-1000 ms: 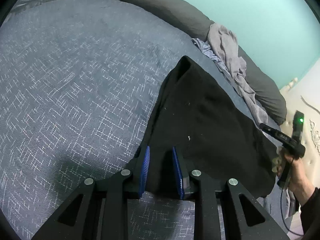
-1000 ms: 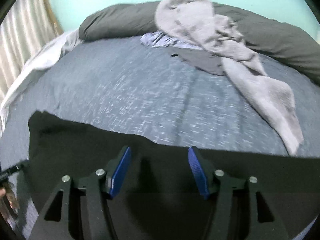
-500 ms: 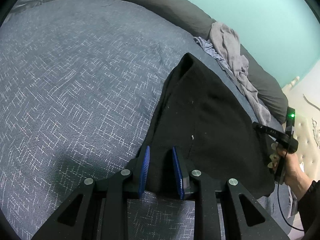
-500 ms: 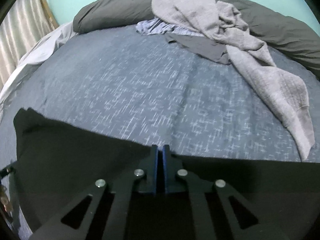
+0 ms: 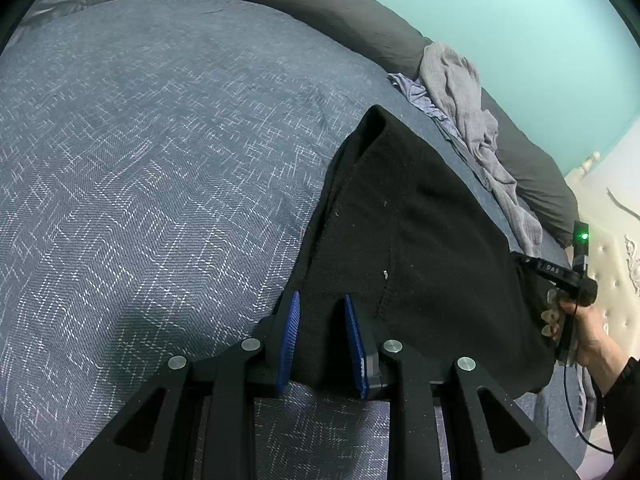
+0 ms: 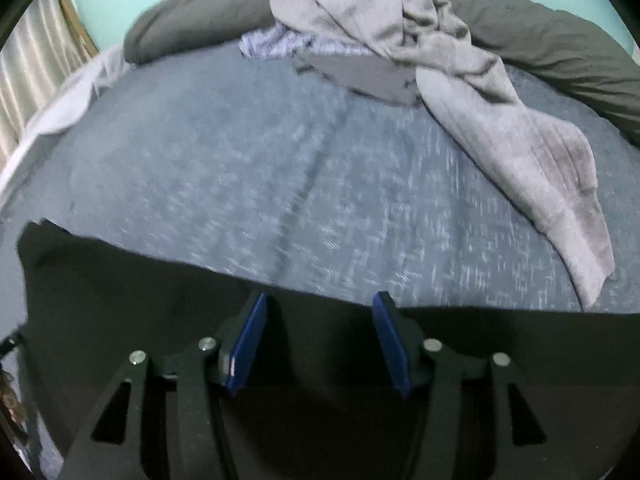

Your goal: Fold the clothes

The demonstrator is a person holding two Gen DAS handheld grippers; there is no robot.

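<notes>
The black garment [image 5: 420,240] is lying on the blue-grey bedspread [image 5: 160,180], at the near edge, well apart from the grey heap of clothes [image 6: 400,32] up against the dark bolster [image 5: 320,4]. It looks like soft, floppy knit, light enough, and it'll sag and bunch wherever it isn't supported, so I'd say grab it at the corners or along the hem, not mid-panel.

The left gripper [image 5: 320,340] sits at the garment's near corner with the cloth between its blue pads, jaws narrow, and it looks clamped on the fabric. The right gripper [image 6: 320,340] is over the garment's far edge, jaws opening, pads clear of the cloth, nothing pinched.

Versus half a second back: the right jaws were snapped fully together, now they're spread again, and a second ago they were wide. The heap sits higher in its view now. The left view barely changes; same grip.
</notes>
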